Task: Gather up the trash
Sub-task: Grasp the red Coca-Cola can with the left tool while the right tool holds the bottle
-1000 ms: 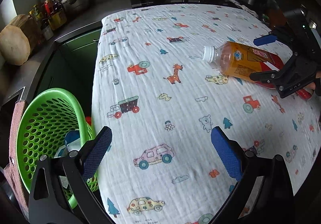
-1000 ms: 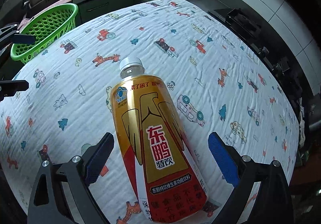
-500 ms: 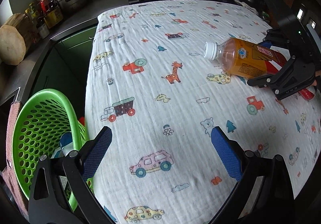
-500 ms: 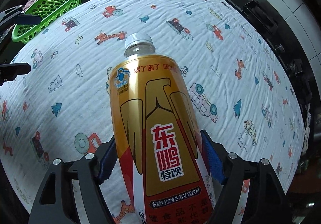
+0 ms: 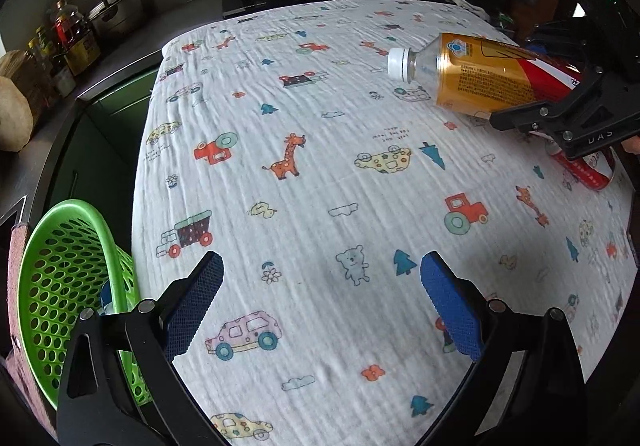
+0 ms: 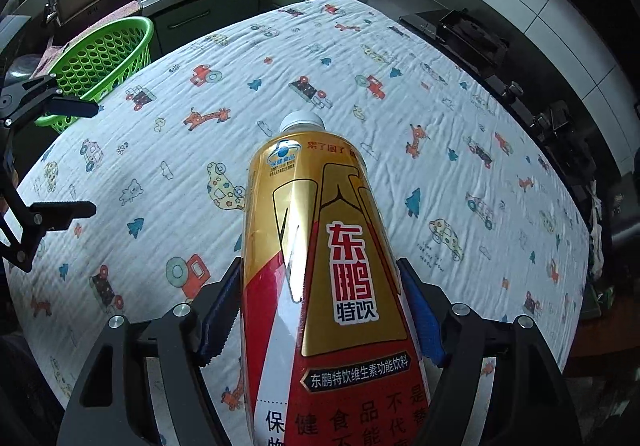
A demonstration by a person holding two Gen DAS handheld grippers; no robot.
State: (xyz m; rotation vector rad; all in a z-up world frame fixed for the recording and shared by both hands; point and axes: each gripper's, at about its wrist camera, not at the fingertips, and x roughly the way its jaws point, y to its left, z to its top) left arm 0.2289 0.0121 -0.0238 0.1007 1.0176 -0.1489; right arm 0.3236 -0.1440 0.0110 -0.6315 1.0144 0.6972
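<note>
Right wrist view: right gripper (image 6: 320, 310), its fingers having just closed onto the bottle (image 6: 320, 266), now holds it lifted clear of the cloth-covered surface (image 5: 320, 174). Left gripper (image 5: 320, 298) hangs wide, empty. Green basket (image 5: 52, 286) awaits, likely next.

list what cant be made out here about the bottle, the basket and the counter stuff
- Drink bottle base: cut off by the right wrist view's bottom edge; the right gripper covers it in the left wrist view.
- Green basket contents: hidden by its wall and the left gripper.
- Jars labels: too small.
</note>
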